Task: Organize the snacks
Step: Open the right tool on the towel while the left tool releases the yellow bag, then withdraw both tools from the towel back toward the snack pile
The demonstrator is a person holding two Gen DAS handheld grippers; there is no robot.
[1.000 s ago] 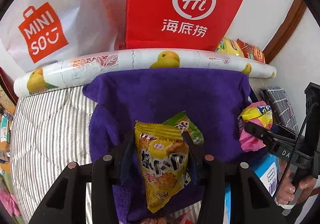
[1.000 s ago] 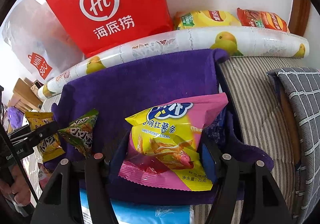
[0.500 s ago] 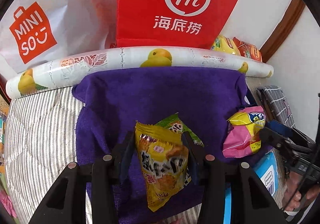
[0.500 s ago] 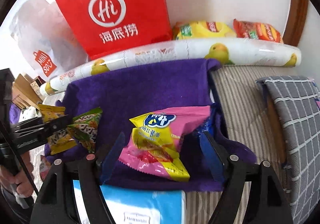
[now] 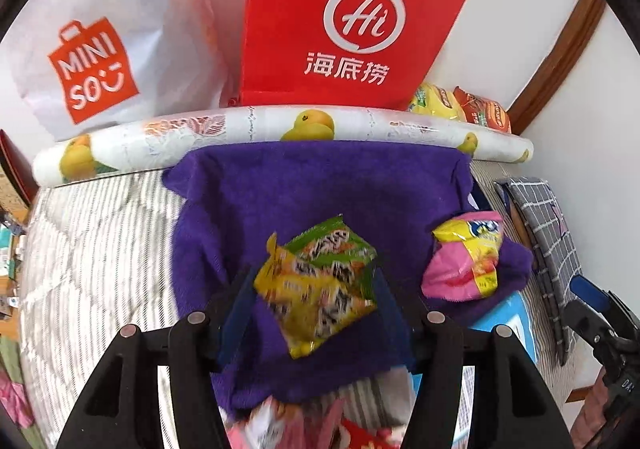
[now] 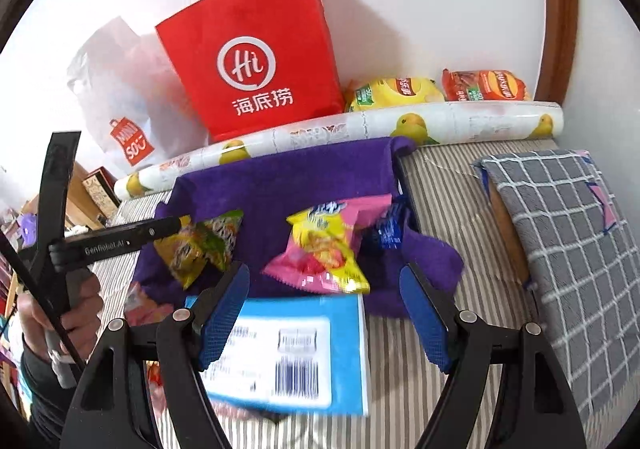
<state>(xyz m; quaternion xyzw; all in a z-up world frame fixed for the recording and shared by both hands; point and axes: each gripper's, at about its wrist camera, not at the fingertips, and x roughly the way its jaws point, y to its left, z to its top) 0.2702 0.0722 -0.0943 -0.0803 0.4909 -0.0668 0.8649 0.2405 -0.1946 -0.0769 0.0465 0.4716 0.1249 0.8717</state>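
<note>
A yellow snack packet [image 5: 316,305] lies tilted and blurred on a green packet [image 5: 332,245] on the purple towel [image 5: 320,185]. It sits between the fingers of my left gripper [image 5: 314,277], whose jaws are opening; the pads stand just clear of it. The pink-and-yellow sweet potato stick packet [image 6: 324,249] rests on the towel [image 6: 288,177], just beyond the fingertips of my right gripper [image 6: 324,275]. That gripper is open and holds nothing. From the right wrist, the left gripper [image 6: 176,225] shows at the left beside the yellow and green packets [image 6: 200,245].
Against the wall stand a red paper bag [image 5: 344,21] and a white shopping bag [image 5: 100,45], behind a fruit-print roll [image 5: 280,129]. Chip bags [image 6: 436,89] lie behind it. A blue-white box [image 6: 288,345] lies under the right gripper, a grey checked cushion [image 6: 568,249] to the right. Pink packets [image 5: 304,425] lie near.
The left jaws spread and the yellow packet tipped sideways onto the green one. The right gripper let go of the pink packet, then pulled back and up from it.
</note>
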